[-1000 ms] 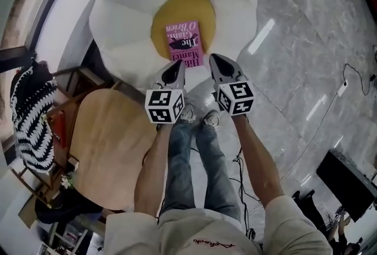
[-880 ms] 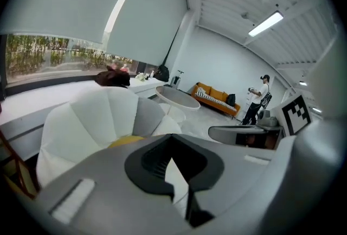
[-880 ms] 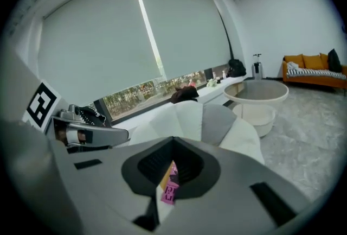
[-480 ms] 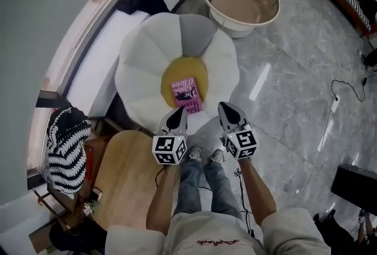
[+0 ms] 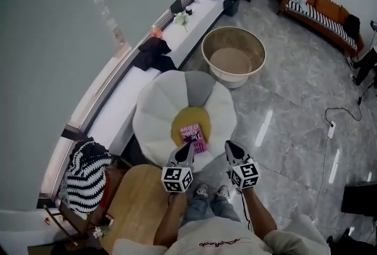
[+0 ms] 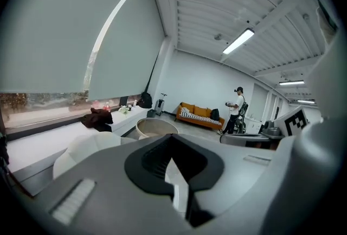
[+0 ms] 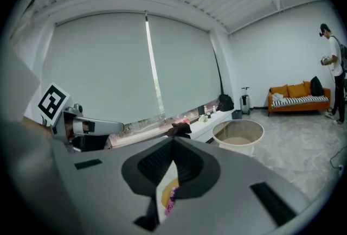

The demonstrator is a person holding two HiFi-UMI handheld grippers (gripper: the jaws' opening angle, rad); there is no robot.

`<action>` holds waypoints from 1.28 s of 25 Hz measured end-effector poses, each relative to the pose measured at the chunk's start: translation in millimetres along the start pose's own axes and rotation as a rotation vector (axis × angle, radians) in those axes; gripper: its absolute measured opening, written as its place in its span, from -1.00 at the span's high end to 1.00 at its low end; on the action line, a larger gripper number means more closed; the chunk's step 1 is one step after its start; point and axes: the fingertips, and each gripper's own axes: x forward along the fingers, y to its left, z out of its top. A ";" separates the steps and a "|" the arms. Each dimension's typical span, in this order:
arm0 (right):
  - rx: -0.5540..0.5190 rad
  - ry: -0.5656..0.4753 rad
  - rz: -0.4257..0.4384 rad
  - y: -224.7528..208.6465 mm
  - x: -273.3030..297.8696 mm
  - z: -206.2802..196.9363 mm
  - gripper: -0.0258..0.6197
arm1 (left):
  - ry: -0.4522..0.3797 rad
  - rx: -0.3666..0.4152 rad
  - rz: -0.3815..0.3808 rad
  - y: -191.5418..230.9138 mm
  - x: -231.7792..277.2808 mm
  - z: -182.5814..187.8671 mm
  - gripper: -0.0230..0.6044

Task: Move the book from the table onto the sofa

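Note:
The pink book [image 5: 195, 136] lies flat on the yellow middle of the white flower-shaped sofa [image 5: 159, 118]. My left gripper [image 5: 185, 148] hangs shut over the sofa's near edge, just left of the book, with nothing between its jaws. My right gripper [image 5: 230, 146] is shut and empty too, a little right of the book. In the left gripper view the closed jaws [image 6: 172, 160] point out across the room. In the right gripper view a sliver of the pink book [image 7: 172, 196] shows below the closed jaws [image 7: 172, 144].
A round wooden table [image 5: 141, 201] stands at my left, a striped black-and-white cloth [image 5: 87, 174] beside it. A large round tub [image 5: 232, 56] sits beyond the sofa. Dark clothing [image 5: 154, 53] lies on the window ledge. An orange couch [image 5: 318, 9] and a person [image 6: 236, 109] are far off.
Both grippers have risen away from the sofa, still shut and empty. The head view has pulled up and back, showing more of the room. The book stays where it lay.

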 end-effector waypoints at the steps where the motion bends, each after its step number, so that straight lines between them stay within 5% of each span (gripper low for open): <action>1: -0.008 -0.007 -0.002 0.6 -8.0 6.0 0.90 | -0.011 0.005 -0.003 -4.7 -4.9 7.1 0.90; 18: -0.111 -0.141 -0.070 2.6 -85.9 88.8 0.90 | -0.144 0.090 -0.027 -42.2 -47.9 90.9 0.90; 32: -0.107 -0.159 -0.104 -6.6 -93.9 94.9 0.90 | -0.121 0.112 -0.060 -64.5 -40.3 82.5 0.90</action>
